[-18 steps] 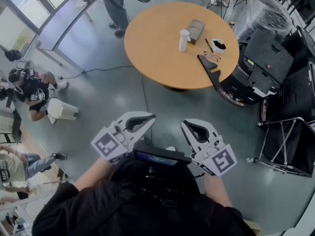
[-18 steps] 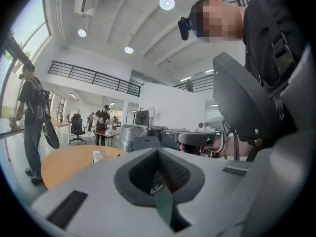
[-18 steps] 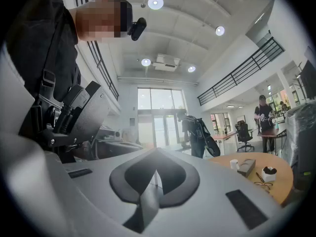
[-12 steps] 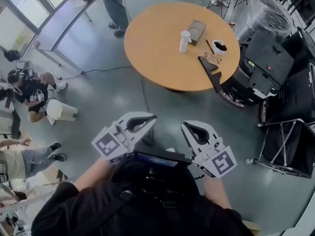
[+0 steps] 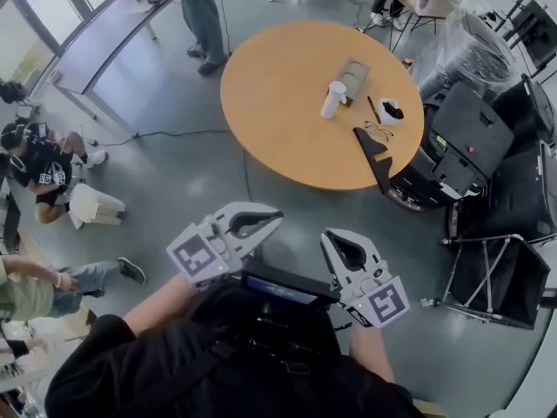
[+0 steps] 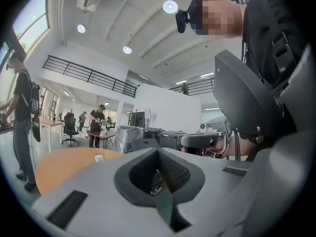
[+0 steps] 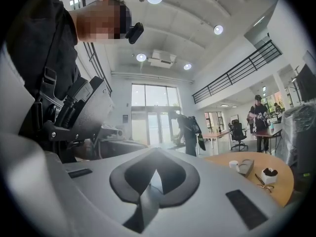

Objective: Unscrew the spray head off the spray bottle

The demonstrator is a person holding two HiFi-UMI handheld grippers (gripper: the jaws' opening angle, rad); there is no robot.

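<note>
Unscrewing has not begun; the counter [image 5: 278, 103] stands well apart. Left claw [image 5: 277, 217] and right claw [image 5: 325, 237] are closed, empty.

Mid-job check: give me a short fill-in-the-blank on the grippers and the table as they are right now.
1. The left gripper and the right gripper both have their jaws ____.
2. Between each gripper's jaws there is ____.
3. The white bottle stands on a table whose top is ____ in shape.
Missing words: shut; nothing; round.
</note>
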